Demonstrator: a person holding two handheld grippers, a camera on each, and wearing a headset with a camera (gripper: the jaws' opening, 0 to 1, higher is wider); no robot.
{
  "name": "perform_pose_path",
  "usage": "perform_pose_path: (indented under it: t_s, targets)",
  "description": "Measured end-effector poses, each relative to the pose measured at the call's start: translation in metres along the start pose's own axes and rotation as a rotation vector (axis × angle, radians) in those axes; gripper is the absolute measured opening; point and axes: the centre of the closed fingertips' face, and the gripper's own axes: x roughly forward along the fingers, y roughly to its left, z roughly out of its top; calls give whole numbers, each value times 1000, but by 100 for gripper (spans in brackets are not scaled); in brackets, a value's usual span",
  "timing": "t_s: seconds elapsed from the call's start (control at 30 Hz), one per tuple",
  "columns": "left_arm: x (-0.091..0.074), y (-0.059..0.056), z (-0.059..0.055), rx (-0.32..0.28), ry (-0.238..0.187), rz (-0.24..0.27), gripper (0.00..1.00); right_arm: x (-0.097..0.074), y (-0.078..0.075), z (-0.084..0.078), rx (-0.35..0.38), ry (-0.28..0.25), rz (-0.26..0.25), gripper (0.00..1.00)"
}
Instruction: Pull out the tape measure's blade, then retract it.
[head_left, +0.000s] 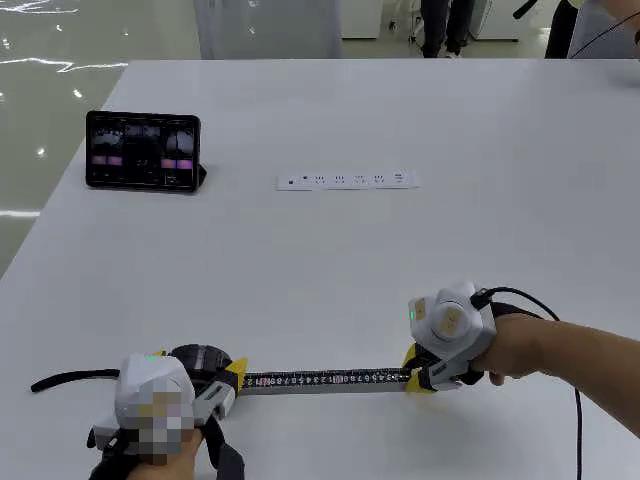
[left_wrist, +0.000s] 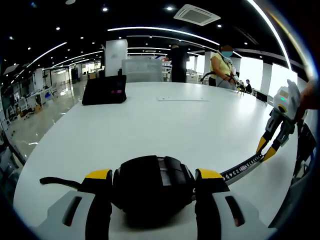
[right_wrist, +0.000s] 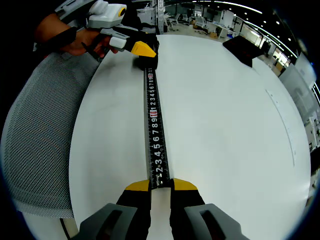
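Pulled out along the table (head_left: 330, 270)

The tape measure (head_left: 200, 362) sits lower left in the head view, clamped in the left tool (left_wrist: 153, 175); its blade (head_left: 325, 379) runs rightward to the right tool (right_wrist: 161, 186), which pinches the tip

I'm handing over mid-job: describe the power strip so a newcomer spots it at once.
Start from the big white table. Near its middle, to the right of the dark tablet, lies the power strip. It is flat, long and white with a row of sockets, while the tablet stands propped and black.
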Motion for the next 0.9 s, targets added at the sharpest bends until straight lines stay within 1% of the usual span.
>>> perform_pose_path:
  t_s: [0.17,0.23,0.57,0.73,0.83,0.9]
  targets:
    - [0,0,-1,16,9,3,62,0,0,0,3,1,1,9]
    - [1,1,-2,19,26,7,61,0,-1,0,-2,0,-1,9]
    - [0,0,-2,23,20,-4,61,0,-1,1,13,5,-2,10]
    - [0,0,-2,27,26,-9,61,0,-1,2,9,24,-4,10]
    - [0,-1,-2,25,33,-11,61,0,-1,3,35,23,-1,10]
    - [0,-1,-2,25,34,-12,61,1,-1,3,31,21,-1,10]
